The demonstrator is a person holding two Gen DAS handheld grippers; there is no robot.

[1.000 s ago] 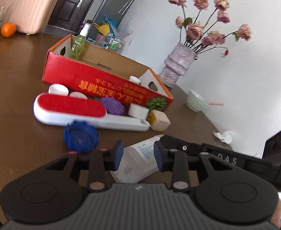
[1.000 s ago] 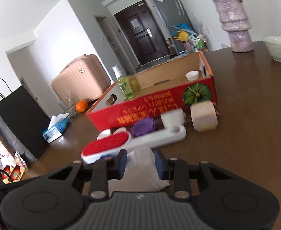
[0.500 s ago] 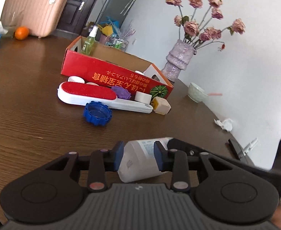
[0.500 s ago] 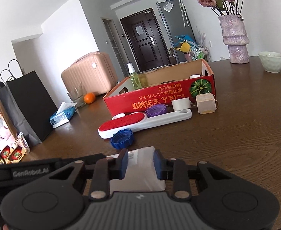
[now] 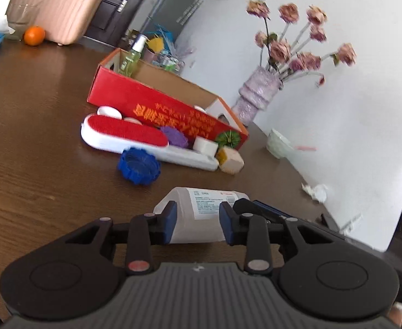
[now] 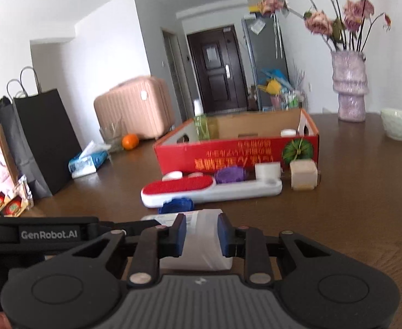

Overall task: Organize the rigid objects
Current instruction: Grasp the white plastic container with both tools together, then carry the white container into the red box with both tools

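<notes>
Dark brown wood grain covered the round table [image 5: 36,181], with a pink ribbed suitcase [image 5: 55,2] and a dark door behind it. From the left in the left wrist view lay a red-faced white lint brush [image 5: 135,137], a blue ridged plastic cap [image 5: 138,166], a long red cardboard box [image 5: 170,112] holding a green spray bottle [image 5: 131,54], a beige cube [image 5: 231,160], then a lilac vase of dried pink roses [image 5: 258,97] and a pale green bowl [image 5: 279,144]. Nearest the camera, a white plastic bottle with a printed label [image 5: 201,213] lay on its side between both tools. The left gripper [image 5: 198,223] pinched one end with its blue pads tight against it. The right gripper [image 6: 199,237] had its jaws closing on the other end, pads against the plastic.
</notes>
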